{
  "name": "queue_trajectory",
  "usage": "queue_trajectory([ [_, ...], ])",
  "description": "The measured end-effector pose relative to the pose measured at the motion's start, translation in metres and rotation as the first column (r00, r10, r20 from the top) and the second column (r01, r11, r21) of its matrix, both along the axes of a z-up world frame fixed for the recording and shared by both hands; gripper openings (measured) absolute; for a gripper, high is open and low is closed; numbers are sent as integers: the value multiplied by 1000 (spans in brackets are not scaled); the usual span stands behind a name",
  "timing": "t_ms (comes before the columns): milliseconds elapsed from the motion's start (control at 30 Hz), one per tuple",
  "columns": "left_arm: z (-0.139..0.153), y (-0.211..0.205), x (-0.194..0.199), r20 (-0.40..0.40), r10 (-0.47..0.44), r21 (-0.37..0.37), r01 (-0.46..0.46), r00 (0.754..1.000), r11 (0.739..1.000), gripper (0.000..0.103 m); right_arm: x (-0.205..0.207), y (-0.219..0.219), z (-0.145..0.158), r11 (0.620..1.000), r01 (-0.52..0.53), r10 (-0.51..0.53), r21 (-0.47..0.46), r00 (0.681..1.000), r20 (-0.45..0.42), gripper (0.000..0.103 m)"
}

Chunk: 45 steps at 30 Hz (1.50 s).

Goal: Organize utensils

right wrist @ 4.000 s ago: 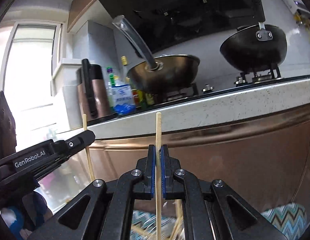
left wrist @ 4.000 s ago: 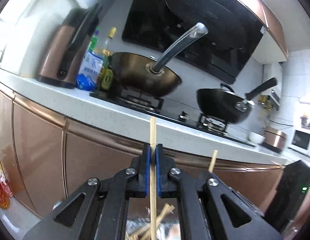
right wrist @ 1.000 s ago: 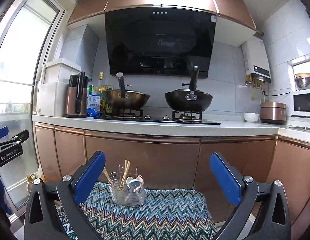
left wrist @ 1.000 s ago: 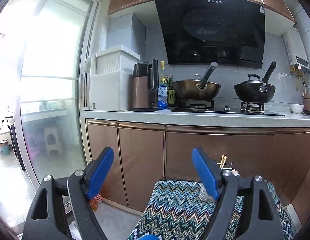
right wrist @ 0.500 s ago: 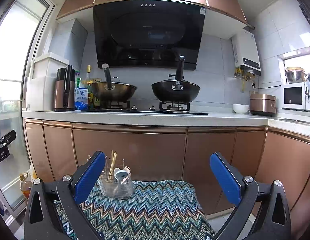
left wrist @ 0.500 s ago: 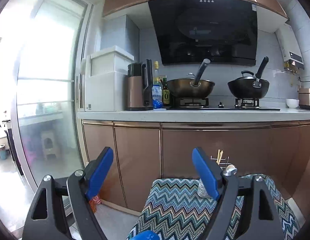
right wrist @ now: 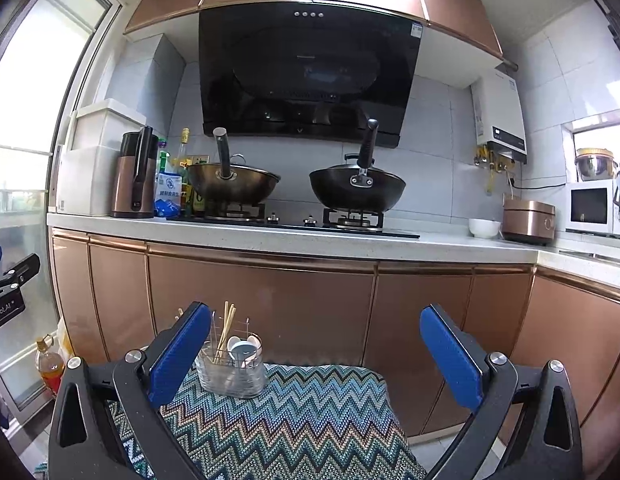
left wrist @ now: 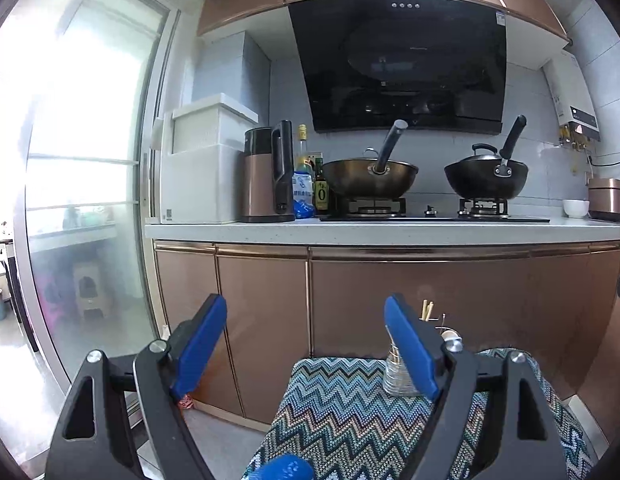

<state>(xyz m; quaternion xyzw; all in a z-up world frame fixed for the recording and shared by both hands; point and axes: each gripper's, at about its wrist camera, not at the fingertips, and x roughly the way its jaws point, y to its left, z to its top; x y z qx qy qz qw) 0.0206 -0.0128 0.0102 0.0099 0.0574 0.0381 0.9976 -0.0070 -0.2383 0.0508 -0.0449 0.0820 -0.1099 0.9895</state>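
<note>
A: Where do the utensils sit at this moment?

B: They stand in a clear holder on the zigzag cloth covering a low surface in front of the copper cabinets. Above those runs the kitchen counter with two woks; nothing of the task is up there.

A: And the holder itself, how would it handle?

B: It looks like glass or hard plastic with a thin wire frame inside, so probably rigid, smooth and easy to tip, since the load stands tall in it. Taking it low around the body would be safer than at the rim. The cloth underneath is soft and may let it rock.

A: What is inside?

B: A bundle of chopsticks leaning upright on the left side, and pale spoons on the right. The chopsticks are light, stiff and thin, likely to pivot or slip if pinched near a tip, so a hold on the shaft above the rim seems best. The spoons could be ceramic or plastic; it cannot be told. If ceramic, they would chip.

A: The claws?

B: The right claw is spread wide and holds nothing, the holder just inside its left finger in that view. The left claw is likewise wide apart and empty, its right finger partly hiding the holder.
</note>
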Motion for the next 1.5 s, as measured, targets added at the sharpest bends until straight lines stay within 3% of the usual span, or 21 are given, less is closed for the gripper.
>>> queue_trajectory([
  [1500,-11,-11,11,-68,-29,23,31,997,999,81,13,1,-17,999,-30,31,13,996,-80,103],
])
